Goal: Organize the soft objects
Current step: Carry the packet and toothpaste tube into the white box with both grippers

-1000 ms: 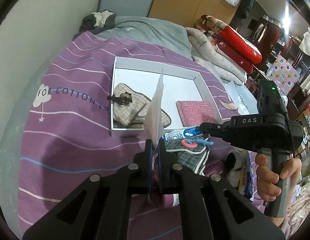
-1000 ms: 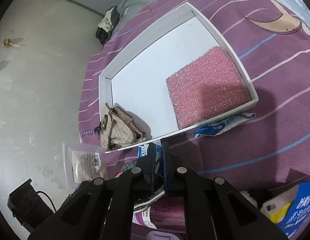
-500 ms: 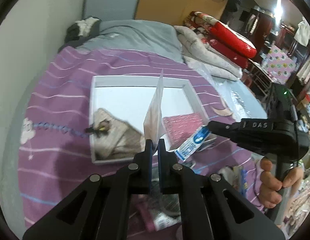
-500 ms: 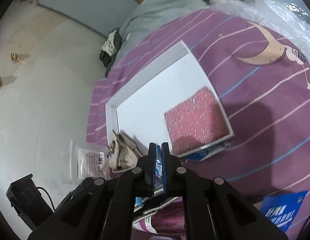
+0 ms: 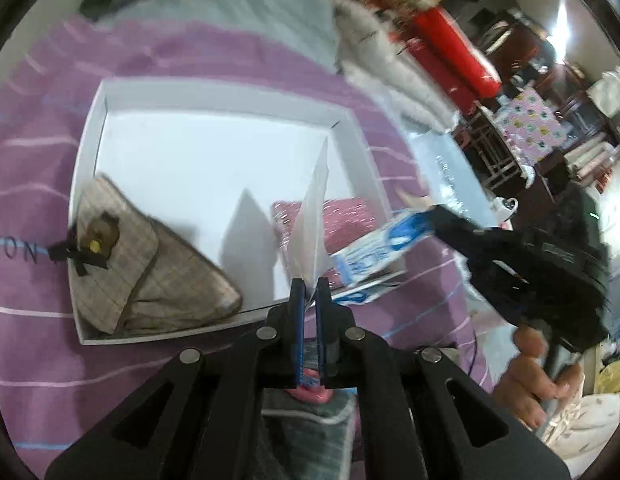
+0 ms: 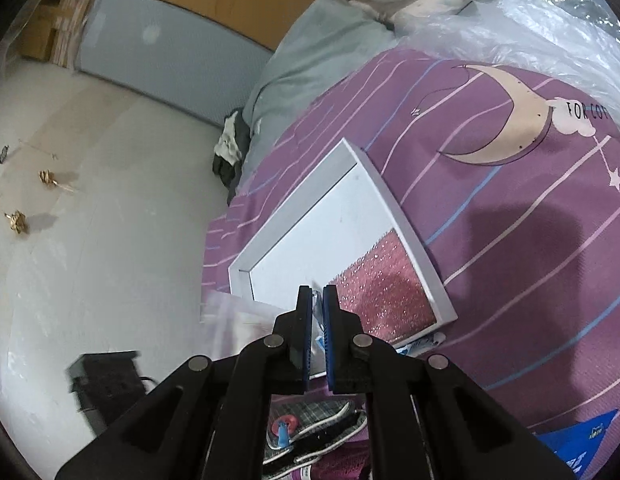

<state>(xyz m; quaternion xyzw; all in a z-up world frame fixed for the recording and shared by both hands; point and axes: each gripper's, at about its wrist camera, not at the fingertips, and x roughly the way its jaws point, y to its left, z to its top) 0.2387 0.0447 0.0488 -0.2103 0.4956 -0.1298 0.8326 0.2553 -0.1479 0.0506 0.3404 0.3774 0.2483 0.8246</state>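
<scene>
A white shallow box (image 5: 90, 128) lies on the purple bedspread; it also shows in the right wrist view (image 6: 294, 216). In it lie a beige checked pouch (image 5: 150, 268) at the left and a pink glittery pad (image 5: 342, 220) (image 6: 386, 280) at the right. My left gripper (image 5: 309, 284) is shut on a clear plastic packet (image 5: 312, 220) that stands edge-on above the box's near rim. My right gripper (image 6: 317, 294) is shut on a blue-and-white packet (image 5: 382, 244) and holds it in the air over the box's near right corner.
A grey checked cloth with a pink-and-blue clip (image 6: 286, 430) lies below both grippers. A second blue-and-white packet (image 5: 362, 294) lies beside the box's near edge. Folded quilts (image 5: 430, 52) and furniture stand at the right; a white wall (image 6: 90, 240) is at the left.
My right gripper has lifted the blue-and-white packet off the bedspread and carried it up over the box. My left gripper, with the clear packet, has moved forward over the box's near rim.
</scene>
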